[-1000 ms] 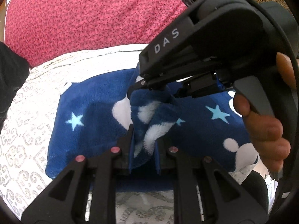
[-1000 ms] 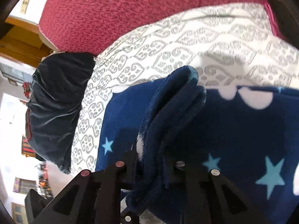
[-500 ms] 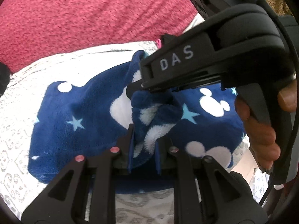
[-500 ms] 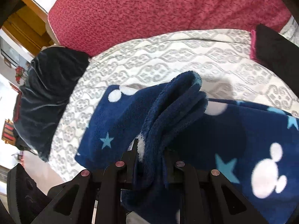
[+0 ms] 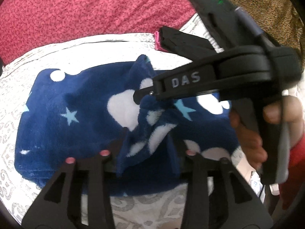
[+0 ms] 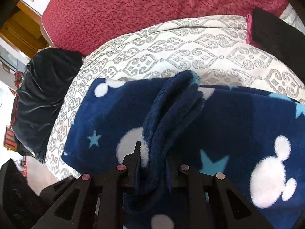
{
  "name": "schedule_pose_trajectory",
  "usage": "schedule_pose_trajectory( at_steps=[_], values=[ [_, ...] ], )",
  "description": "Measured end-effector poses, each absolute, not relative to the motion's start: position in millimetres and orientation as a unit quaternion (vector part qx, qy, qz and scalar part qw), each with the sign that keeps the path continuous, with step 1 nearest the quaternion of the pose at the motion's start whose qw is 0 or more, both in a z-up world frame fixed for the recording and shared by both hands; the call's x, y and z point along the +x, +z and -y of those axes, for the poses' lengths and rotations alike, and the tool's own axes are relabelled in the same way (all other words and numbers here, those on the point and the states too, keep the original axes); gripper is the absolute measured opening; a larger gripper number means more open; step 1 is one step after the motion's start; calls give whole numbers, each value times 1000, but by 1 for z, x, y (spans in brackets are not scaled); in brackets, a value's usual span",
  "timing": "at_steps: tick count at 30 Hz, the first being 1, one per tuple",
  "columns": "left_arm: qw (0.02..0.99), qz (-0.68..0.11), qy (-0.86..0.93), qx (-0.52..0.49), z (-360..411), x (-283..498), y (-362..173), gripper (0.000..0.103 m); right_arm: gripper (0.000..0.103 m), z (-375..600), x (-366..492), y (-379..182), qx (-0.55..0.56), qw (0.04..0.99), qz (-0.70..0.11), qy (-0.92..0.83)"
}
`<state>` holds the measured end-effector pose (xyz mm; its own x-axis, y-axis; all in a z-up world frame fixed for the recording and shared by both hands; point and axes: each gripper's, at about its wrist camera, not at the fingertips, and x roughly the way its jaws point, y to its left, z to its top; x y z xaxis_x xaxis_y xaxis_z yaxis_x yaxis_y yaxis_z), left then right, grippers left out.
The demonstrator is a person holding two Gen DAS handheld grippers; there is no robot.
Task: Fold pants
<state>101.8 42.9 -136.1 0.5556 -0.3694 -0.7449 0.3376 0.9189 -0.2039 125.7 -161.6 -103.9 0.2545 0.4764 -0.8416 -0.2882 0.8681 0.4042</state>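
The blue fleece pants (image 5: 76,124) with white mouse heads and light blue stars lie folded on the patterned cover. My left gripper (image 5: 146,152) is just above them and its jaws are opening. A raised fold of the fleece still stands between them, and the right pad is clear of it. My right gripper (image 6: 154,158) is shut on a thick bunched fold of the pants (image 6: 114,114). In the left wrist view the right gripper (image 5: 137,97) reaches in from the right, its tip on the same ridge of cloth, with a person's hand (image 5: 247,133) on its handle.
A white and grey patterned bed cover (image 6: 171,47) lies under the pants, with a red textured blanket (image 6: 152,5) behind it. A folded black garment with a pink edge (image 6: 276,34) sits at the back right. A dark velvet garment (image 6: 38,95) lies at the left edge, with wooden furniture (image 6: 22,24) beyond it.
The left jaws have spread apart and the fold between them has gone slack. Both grippers have carried the fold further across, so more of the pants now lies flat below.
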Motion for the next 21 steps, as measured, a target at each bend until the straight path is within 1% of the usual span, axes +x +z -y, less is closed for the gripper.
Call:
schedule_pose_trajectory(
  at_steps=[4,10,12,13,14,17,19,21],
  values=[
    [891,-409,-196,1,-53,90,-124,54,21,173,125,-109,107,780,-565,246],
    [906,-408,-115,-19,-120,87,-114,55,18,183,126,-104,161,768,-561,263],
    [908,-411,-84,-14,-147,84,-116,61,18,186,126,-98,175,767,-557,264],
    [909,-411,-68,-10,-159,79,-117,67,18,185,127,-94,174,770,-554,264],
    [910,-411,-54,-8,-170,76,-120,70,18,184,126,-89,168,774,-550,265],
    [901,-430,-26,-39,-207,66,-135,70,18,179,125,-81,159,779,-543,271],
    [897,-439,-24,-57,-215,64,-142,70,18,175,124,-78,160,780,-540,272],
    [896,-440,-31,-51,-212,66,-149,70,18,173,123,-76,167,779,-539,272]
  ],
)
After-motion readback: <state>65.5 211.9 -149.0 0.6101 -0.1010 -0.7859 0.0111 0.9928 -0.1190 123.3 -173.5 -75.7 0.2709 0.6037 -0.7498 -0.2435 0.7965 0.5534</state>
